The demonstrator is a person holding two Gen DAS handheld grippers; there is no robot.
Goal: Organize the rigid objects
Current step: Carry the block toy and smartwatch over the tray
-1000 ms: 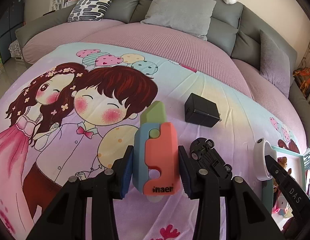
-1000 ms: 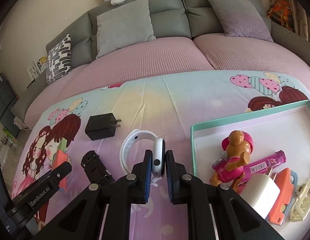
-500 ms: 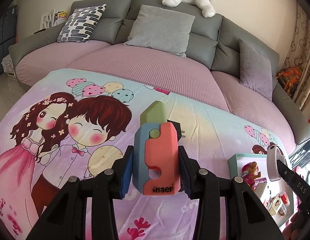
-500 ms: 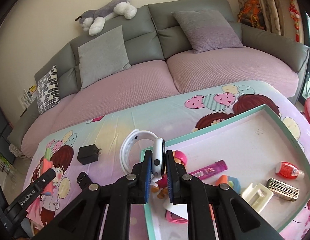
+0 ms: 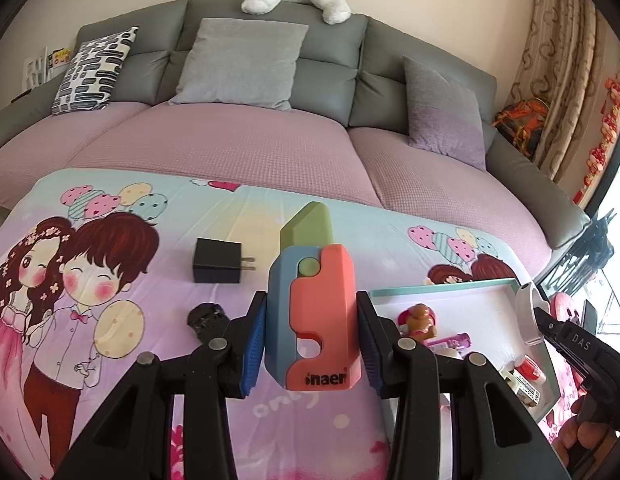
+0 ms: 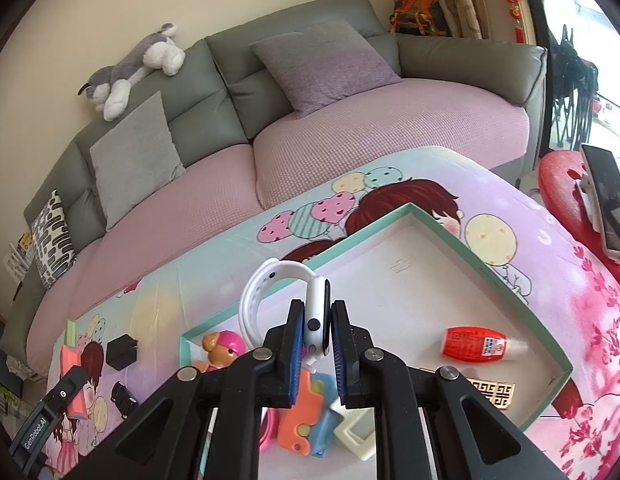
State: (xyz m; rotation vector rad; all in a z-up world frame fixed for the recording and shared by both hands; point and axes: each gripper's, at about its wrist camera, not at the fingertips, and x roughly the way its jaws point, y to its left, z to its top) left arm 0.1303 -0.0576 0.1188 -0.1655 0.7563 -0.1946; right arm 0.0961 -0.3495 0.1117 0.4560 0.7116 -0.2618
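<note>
Two grippers are each clamped on a thing above the cartoon-printed cloth (image 5: 122,280); the left gripper (image 5: 312,344) has its blue pads pressed against both flat sides of a toy knife (image 5: 316,320), an orange and blue block with a green blade standing up past the fingertips; the toy sits squarely between the jaws, upright, lifted clear of the cloth; the right gripper (image 6: 313,344) is pinched narrow on a white smartwatch (image 6: 316,316), its pads on the two faces of the watch body, while the white strap loops up and to the left of the fingertips.

In the right wrist view the watch hangs over the near-left part of a teal-rimmed tray (image 6: 442,224); on the tray floor lie a red bottle (image 6: 474,346) near the right rim, a gold patterned piece (image 6: 490,392) just below it, a pink-capped toy figure (image 6: 222,346) by the left rim, and a second orange and blue toy (image 6: 306,420) close under the gripper.

On the cloth outside the tray, toward its left edge, a black charger (image 5: 220,260) lies with its prongs pointing right; a black toy car (image 5: 206,316) lies nearer, just beside the left gripper's left finger; both are apart from the tray.
</note>
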